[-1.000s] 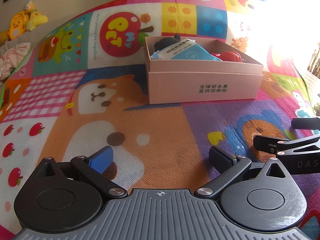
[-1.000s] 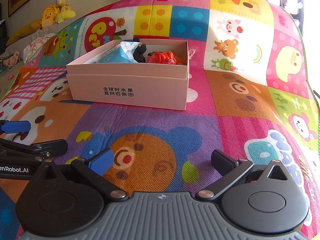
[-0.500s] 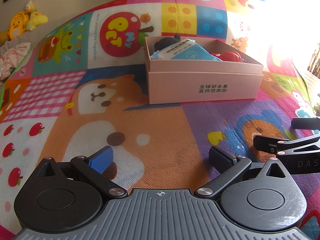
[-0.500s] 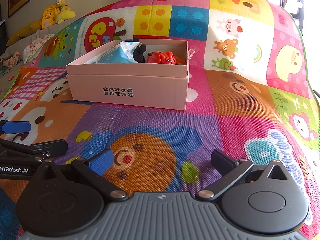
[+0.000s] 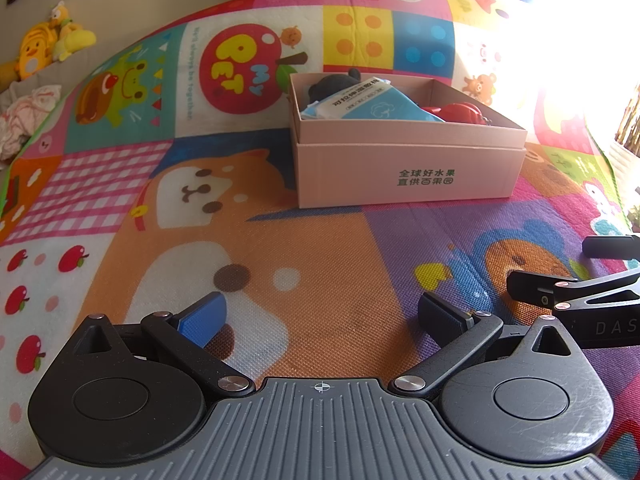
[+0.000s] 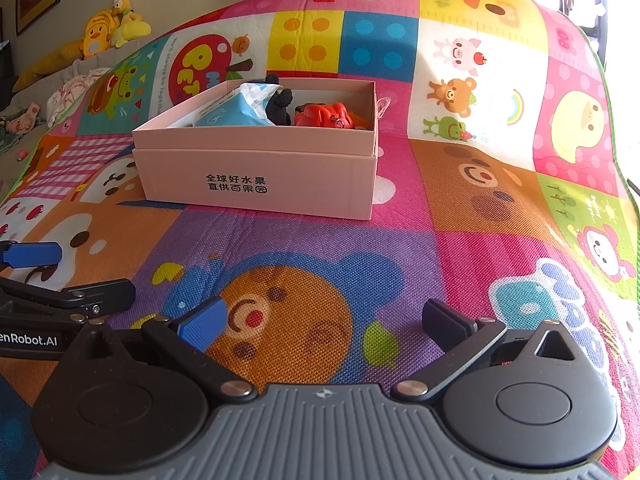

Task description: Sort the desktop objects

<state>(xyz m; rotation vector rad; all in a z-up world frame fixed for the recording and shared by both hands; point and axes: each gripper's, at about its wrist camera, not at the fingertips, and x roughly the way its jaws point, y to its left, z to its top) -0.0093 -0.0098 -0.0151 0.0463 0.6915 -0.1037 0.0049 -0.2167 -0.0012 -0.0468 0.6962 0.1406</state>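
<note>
Pink box (image 5: 408,172) well ahead of both tools (image 5: 322,316) (image 6: 326,320) — each spread wide, empty

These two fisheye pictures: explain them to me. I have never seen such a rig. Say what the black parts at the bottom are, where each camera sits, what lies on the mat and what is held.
No robot arm is here: a person holds a two-finger tool in each hand, with a camera on each looking forward along its fingers.

The left wrist view shows the left gripper at the bottom, fingers spread wide, nothing between them. The right wrist view shows the right gripper, likewise open and empty. Each also appears at the edge of the other's picture.

Both face a colourful cartoon play mat. On it stands an open pink box with printed characters on its side. Inside lie a blue packet, a black plush toy and a red toy. Yellow plush toys sit far back on the left.
</note>
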